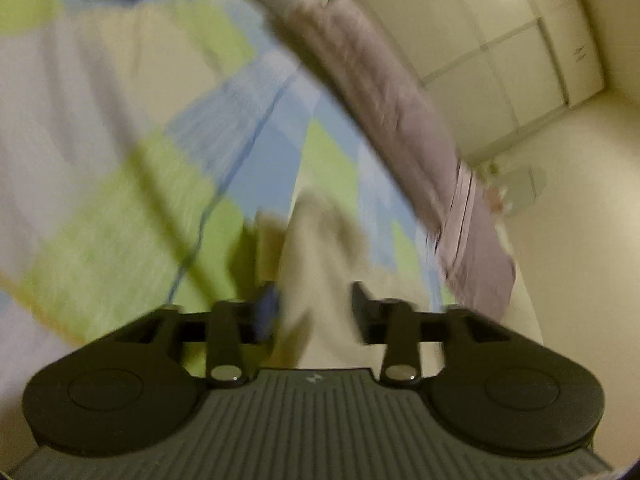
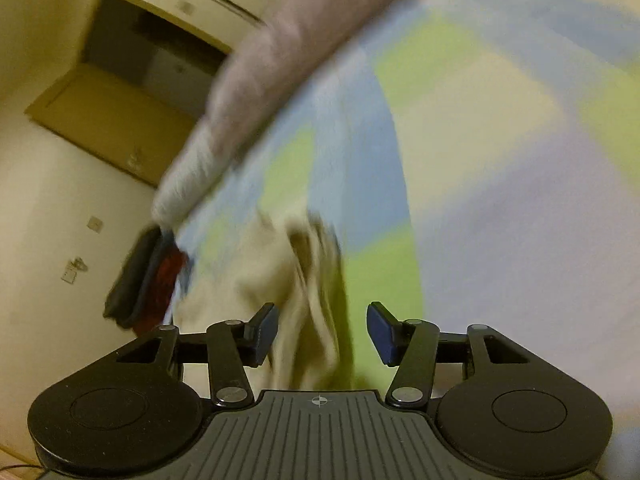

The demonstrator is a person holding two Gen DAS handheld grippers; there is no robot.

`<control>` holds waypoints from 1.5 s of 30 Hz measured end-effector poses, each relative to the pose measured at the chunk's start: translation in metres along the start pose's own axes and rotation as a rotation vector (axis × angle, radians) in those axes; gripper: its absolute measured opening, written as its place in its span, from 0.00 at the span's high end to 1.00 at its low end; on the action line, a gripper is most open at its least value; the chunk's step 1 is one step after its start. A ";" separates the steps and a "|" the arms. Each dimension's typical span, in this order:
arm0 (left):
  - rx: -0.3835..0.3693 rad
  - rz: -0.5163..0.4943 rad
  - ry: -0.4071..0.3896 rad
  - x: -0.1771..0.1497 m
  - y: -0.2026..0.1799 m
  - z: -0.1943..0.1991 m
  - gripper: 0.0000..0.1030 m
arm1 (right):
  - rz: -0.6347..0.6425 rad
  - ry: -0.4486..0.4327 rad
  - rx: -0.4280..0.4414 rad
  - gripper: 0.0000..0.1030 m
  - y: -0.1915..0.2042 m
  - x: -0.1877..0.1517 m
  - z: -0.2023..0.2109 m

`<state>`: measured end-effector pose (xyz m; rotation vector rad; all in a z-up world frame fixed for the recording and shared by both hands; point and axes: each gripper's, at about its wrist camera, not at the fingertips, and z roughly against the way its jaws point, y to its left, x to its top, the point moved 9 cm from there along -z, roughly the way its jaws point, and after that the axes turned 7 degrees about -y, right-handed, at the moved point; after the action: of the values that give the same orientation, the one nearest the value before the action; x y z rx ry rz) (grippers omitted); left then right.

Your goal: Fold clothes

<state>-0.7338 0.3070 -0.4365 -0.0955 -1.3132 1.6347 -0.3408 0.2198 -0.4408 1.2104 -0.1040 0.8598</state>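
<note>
One cream garment (image 1: 320,248) is seen bunched on the patchwork bedspread (image 1: 100,208), which serves as the folding surface and as the landmark here. In the left wrist view the garment is found directly ahead of the left gripper (image 1: 314,312), running in between its fingers; whether the cloth is actually pinched cannot be told through the motion blur, although a clear gap is kept between the pads. In the right wrist view the same garment (image 2: 304,292) is seen between the fingers of the right gripper (image 2: 322,330), which are spread wide and touch nothing that can be made out. Both tools appear to be brought low over the bedspread so that an edge of the garment can be taken from two sides, which is judged to be an early step of the fold.

Along the far edge of the bedspread one lilac-grey blanket (image 1: 400,112) is laid in a long ridge. Beyond that edge one dark stack of folded clothes (image 2: 144,280) is seen, probably set aside; its pieces cannot be counted.
</note>
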 end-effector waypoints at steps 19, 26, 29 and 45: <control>0.043 -0.140 -0.013 0.007 0.013 -0.076 0.96 | 0.185 0.011 0.031 0.96 -0.001 -0.002 -0.091; 0.084 -0.154 -0.060 0.025 0.002 -0.063 0.73 | 0.207 0.017 0.035 0.59 0.010 0.005 -0.079; 0.097 -0.174 -0.038 0.026 0.001 -0.071 0.74 | 0.247 -0.002 0.039 0.44 0.021 0.012 -0.082; 0.164 -0.562 -0.151 0.016 -0.063 -0.030 0.90 | 0.534 -0.091 -0.121 0.74 0.060 0.006 -0.051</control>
<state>-0.6842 0.3341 -0.3920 0.4656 -1.1729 1.2705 -0.3932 0.2711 -0.4110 1.1222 -0.5649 1.2397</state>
